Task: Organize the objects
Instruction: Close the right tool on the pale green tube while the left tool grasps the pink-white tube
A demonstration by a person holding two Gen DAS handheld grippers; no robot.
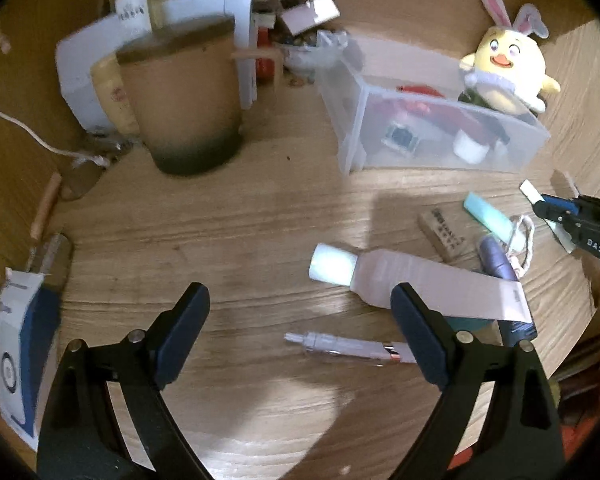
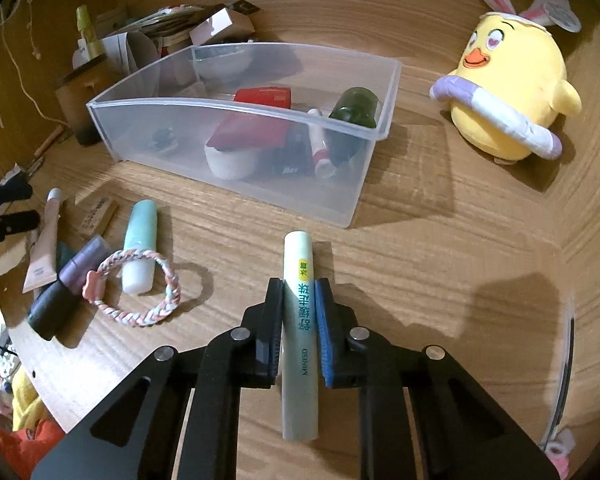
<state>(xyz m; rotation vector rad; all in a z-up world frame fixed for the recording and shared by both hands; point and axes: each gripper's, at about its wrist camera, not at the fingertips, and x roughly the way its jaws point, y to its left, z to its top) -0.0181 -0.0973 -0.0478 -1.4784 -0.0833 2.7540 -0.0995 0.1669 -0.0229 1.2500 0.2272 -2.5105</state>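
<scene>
Fingers [image 2: 274, 320] around likely-MINISO tube [image 2: 300, 320]

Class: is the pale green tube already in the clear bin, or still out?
Out: the right claw grips the tube short of the bin.

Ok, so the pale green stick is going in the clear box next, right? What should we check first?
1. Right gripper clamps the green tube between both pads: ok.
2. Tube sits straight along the fingers, not slipping: cannot tell.
3. Clear bin has an open top: ok.
4. Free floor space in the bin, on its left side: ok.
5. Bare table between tube and bin, nothing in the way: ok.
6. Left gripper is open, empty and away from the bin: ok.
</scene>
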